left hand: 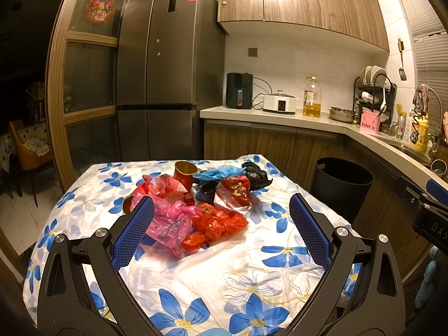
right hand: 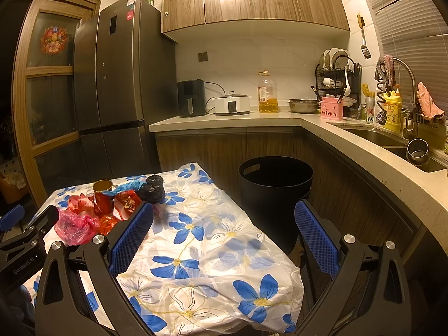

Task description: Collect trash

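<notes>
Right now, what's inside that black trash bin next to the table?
The black trash bin stands open, but its inside is too dark to tell. Only the inner wall near the rim and a handle cutout show; the bottom is hidden. The trash pile lies on the table.

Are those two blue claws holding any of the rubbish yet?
No. The left gripper and right gripper are both open and hold nothing; the trash pile lies untouched on the table.

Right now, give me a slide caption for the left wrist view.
Open left gripper faces crumpled plastic bags and a red cup on the floral tablecloth; black bin stands beyond.
</notes>
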Motion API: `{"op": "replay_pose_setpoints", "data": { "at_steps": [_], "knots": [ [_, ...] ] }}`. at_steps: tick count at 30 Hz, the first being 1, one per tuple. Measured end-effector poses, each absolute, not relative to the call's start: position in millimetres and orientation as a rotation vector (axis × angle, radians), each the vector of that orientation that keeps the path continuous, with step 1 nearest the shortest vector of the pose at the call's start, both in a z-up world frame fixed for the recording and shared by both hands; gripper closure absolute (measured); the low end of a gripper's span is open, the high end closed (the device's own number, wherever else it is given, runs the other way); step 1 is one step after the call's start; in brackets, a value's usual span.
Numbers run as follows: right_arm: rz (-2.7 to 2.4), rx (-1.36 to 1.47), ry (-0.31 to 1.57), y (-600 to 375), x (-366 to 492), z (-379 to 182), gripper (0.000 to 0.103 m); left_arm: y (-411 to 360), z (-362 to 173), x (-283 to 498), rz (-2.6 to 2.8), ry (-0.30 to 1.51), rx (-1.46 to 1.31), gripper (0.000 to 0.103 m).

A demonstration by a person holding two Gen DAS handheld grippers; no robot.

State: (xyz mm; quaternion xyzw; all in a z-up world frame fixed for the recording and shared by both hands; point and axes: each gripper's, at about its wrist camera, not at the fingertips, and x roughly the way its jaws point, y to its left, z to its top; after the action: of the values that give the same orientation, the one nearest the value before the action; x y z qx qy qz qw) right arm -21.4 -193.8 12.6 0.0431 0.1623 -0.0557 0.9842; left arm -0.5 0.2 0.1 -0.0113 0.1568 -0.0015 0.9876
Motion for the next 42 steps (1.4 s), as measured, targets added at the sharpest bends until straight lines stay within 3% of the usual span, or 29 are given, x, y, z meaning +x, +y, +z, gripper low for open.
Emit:
{"op": "replay_pose_setpoints", "data": {
  "at_steps": [42],
  "knots": [
    [-0.111,0.098,0.321,-196.3,-22.2,16.0,0.005,-8.7,-0.9,-4.0,-0.029,0.314,-0.016,0.008]
  ]
}}
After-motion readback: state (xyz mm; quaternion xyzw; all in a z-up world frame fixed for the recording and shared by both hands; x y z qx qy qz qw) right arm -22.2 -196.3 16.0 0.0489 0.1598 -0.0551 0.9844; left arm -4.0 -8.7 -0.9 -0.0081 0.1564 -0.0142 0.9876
